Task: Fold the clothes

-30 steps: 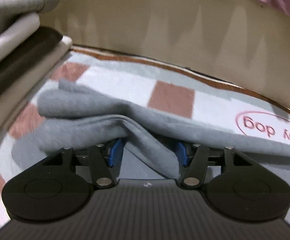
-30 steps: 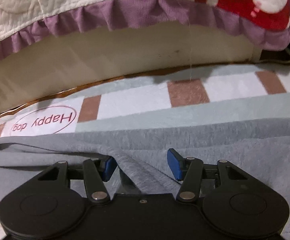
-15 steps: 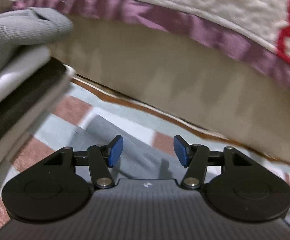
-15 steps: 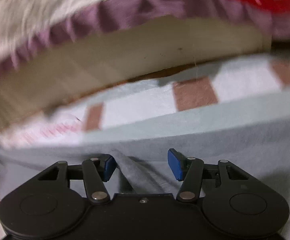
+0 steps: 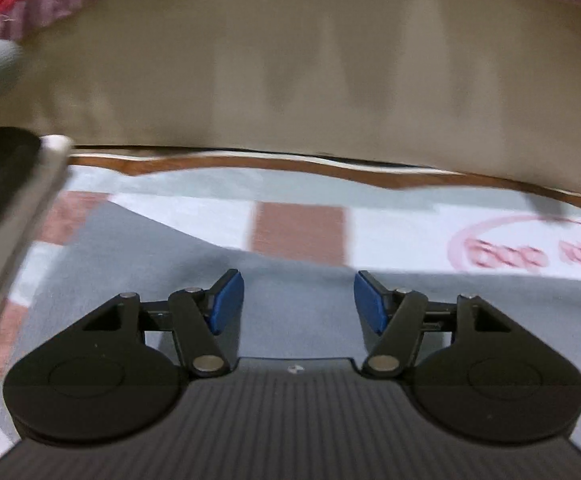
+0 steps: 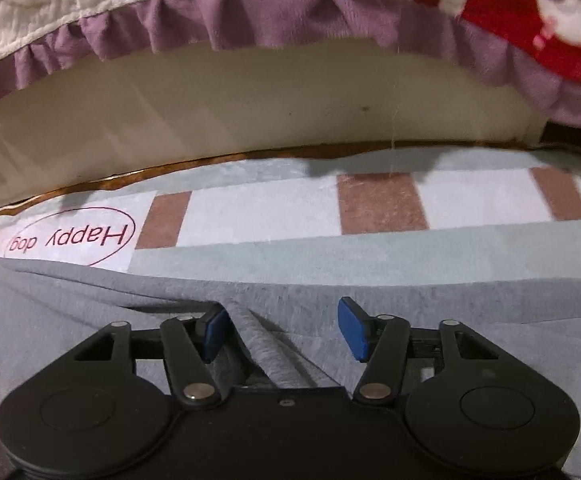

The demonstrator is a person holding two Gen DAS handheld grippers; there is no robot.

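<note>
Grey garment now flat, out of the left gripper's just-widened, released jaws.

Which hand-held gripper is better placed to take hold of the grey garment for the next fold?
Right, probably. A raised ridge of the grey garment lies between the right hand-held gripper pads, which stand open. The left hand-held gripper, also open, has only flat cloth in front of it.

Folded pile crowds the left; bed base walls the far side.
</note>
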